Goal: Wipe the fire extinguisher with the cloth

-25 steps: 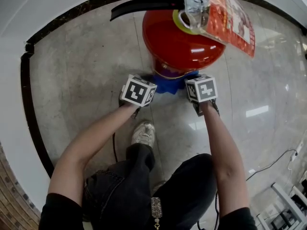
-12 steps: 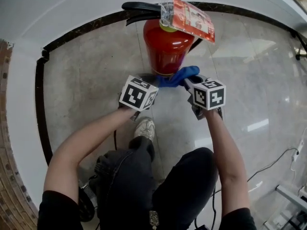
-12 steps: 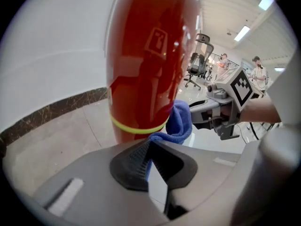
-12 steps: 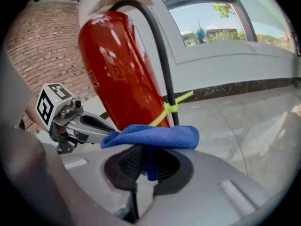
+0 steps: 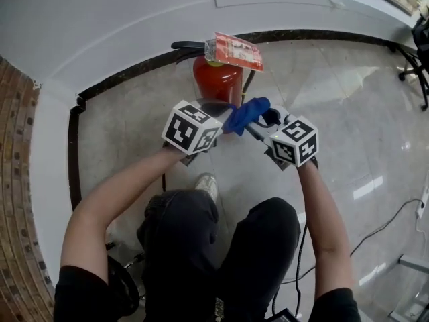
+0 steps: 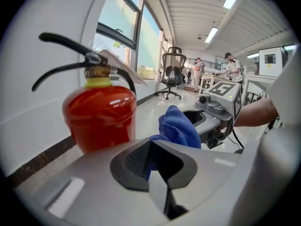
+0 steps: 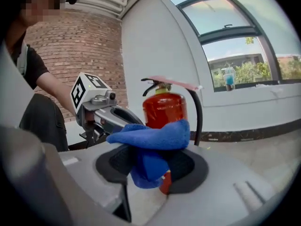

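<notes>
The red fire extinguisher (image 5: 216,79) stands on the floor by the wall, with a black handle, a hose and a plastic-wrapped orange tag (image 5: 233,50). It also shows in both gripper views (image 6: 99,114) (image 7: 164,108). A blue cloth (image 5: 247,113) hangs in the air in front of it, between my two grippers. My left gripper (image 5: 224,115) is shut on one end of the cloth (image 6: 179,128). My right gripper (image 5: 260,123) has just been opening its jaws. The cloth (image 7: 150,138) lies loosely between its parted pads and drapes over the tips.
A white curved wall with a dark stone border runs behind the extinguisher. A brick wall (image 5: 20,180) is on the left. A cable (image 5: 375,230) lies on the glossy floor at right. My shoe (image 5: 206,183) is below the grippers. An office chair (image 6: 173,74) and some people stand far off.
Both grippers have risen with the blue cloth from the floor at the extinguisher's base to well above it. The head view has pulled back, so the extinguisher looks smaller.
</notes>
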A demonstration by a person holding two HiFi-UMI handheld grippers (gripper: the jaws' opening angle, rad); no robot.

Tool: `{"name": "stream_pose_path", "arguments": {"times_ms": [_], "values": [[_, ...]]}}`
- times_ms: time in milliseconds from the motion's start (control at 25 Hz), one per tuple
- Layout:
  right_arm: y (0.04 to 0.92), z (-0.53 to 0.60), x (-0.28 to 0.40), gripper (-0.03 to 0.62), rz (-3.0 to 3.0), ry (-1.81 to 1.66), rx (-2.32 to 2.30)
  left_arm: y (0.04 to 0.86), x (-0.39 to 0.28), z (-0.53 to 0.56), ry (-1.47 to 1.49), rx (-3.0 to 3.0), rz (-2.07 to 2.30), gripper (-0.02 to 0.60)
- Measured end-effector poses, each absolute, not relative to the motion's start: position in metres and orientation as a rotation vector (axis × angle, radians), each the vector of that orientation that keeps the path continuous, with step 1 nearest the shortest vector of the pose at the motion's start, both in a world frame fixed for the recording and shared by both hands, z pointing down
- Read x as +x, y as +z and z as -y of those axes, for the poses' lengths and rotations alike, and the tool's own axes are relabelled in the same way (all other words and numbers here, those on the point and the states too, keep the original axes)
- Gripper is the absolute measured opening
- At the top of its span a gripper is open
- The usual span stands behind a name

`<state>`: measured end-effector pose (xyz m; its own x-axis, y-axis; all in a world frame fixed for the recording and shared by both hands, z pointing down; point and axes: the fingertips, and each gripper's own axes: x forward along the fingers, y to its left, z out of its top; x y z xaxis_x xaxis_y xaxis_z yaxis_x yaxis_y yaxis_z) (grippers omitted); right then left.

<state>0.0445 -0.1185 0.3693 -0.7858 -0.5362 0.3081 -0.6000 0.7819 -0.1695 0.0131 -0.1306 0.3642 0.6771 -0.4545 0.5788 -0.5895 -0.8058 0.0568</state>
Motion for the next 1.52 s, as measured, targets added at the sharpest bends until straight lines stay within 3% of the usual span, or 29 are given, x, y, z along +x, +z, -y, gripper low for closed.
{"name": "stream_pose_path", "arguments": {"times_ms": [360, 400, 480, 600, 760, 880, 1200, 1520], "values": [[0.321, 0.09, 0.058, 0.195, 2.72, 0.004, 0.775, 0.304, 0.063, 0.109, 0.89, 2.88, 0.605, 0.012], [0.316, 0.087, 0.06, 0.172, 2.712, -0.045, 0.774, 0.297, 0.068, 0.107, 0.884, 2.89, 0.585, 0.012], [0.305, 0.084, 0.066, 0.064, 2.718, -0.099, 0.81, 0.284, 0.076, 0.108, 0.86, 2.898, 0.588, 0.012], [0.296, 0.087, 0.08, 0.052, 2.748, -0.061, 0.902, 0.273, 0.08, 0.111, 0.855, 2.893, 0.648, 0.017], [0.293, 0.121, 0.11, 0.051, 2.713, 0.031, 1.134, 0.27, 0.073, 0.13, 0.852, 2.869, 0.79, 0.109], [0.299, 0.149, 0.129, 0.051, 2.643, 0.13, 1.298, 0.281, 0.063, 0.136, 0.887, 2.825, 0.858, 0.137], [0.317, 0.21, 0.119, 0.051, 2.618, 0.329, 1.345, 0.303, 0.07, 0.138, 0.898, 2.741, 0.851, 0.133], [0.285, 0.232, 0.108, 0.052, 2.741, 0.299, 1.326, 0.317, 0.068, 0.136, 0.866, 2.72, 0.835, 0.121]]}}
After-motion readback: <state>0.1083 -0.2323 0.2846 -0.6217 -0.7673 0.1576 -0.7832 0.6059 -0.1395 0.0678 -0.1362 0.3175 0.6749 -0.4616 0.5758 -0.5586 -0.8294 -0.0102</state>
